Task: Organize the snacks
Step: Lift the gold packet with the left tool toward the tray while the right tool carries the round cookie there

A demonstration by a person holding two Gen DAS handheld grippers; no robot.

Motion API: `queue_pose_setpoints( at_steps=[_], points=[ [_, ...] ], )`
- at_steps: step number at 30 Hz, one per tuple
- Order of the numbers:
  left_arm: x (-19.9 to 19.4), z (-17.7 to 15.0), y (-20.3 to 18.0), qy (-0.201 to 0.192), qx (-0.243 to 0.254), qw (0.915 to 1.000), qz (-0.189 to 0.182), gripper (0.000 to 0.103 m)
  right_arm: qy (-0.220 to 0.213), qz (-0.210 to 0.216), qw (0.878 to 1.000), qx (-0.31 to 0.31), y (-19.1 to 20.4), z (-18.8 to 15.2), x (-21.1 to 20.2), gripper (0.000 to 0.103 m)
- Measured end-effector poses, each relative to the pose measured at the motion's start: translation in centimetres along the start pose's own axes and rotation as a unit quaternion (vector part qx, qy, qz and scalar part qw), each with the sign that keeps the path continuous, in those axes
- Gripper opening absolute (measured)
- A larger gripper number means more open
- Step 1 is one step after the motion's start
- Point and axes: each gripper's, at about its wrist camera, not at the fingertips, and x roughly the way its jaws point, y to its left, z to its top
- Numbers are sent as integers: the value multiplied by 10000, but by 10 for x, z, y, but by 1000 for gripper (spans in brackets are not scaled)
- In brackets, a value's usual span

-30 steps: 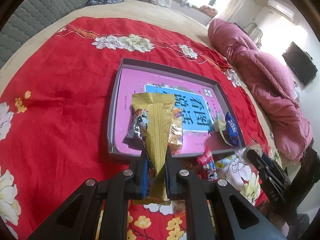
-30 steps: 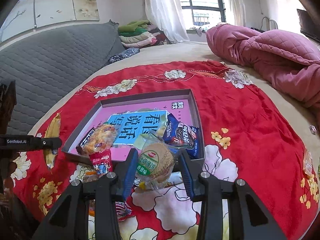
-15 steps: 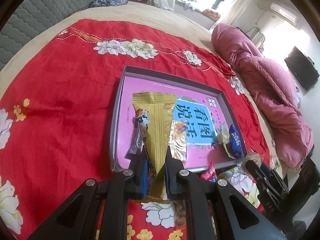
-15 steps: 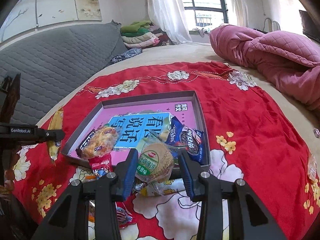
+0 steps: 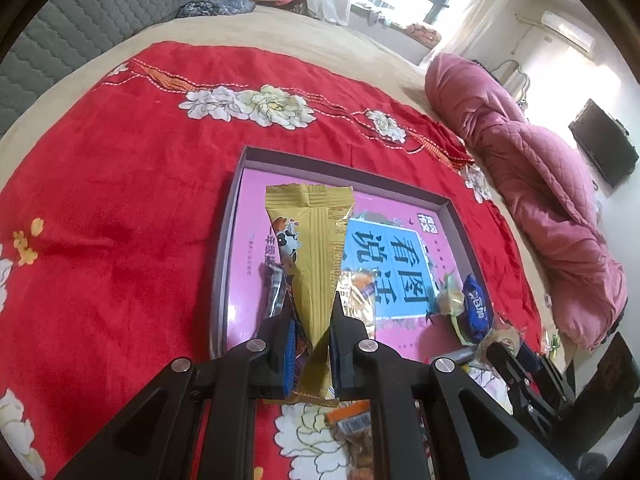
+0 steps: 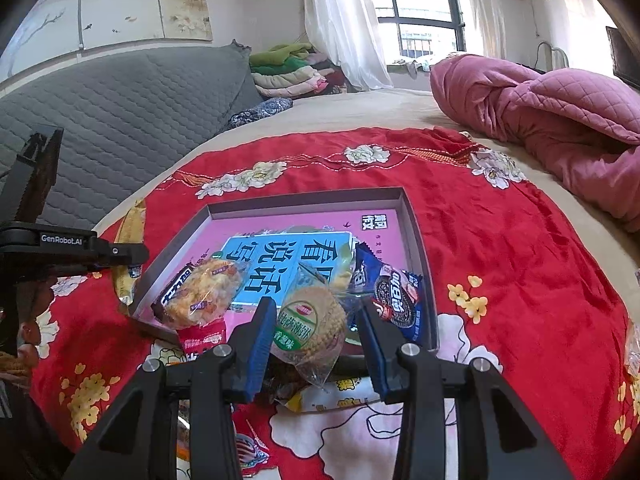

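My left gripper is shut on a long gold snack packet, which sticks out over the near left part of a shallow pink-bottomed box. In the right wrist view that gripper and its gold packet hang just outside the box's left rim. My right gripper is shut on a round cracker packet at the box's near edge. Inside the box lie an orange cake packet, a blue Oreo packet and a dark bar.
The box sits on a red floral cloth spread over a bed. Loose packets lie in front of the box, among them a red one. A pink quilt is bunched at the right, and a grey padded headboard stands at the back left.
The left gripper has carried the gold packet forward, so the box now sits closer under it. In the right wrist view it has come nearer to the box's left rim. The right gripper has stayed put.
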Motion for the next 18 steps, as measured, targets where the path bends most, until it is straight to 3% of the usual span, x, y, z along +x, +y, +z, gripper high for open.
queue_pose_setpoints(
  at_steps=[18],
  points=[
    [25, -1, 5, 95, 6, 9996, 277, 13, -7, 54, 10000, -70, 2, 5, 17, 42]
  ],
)
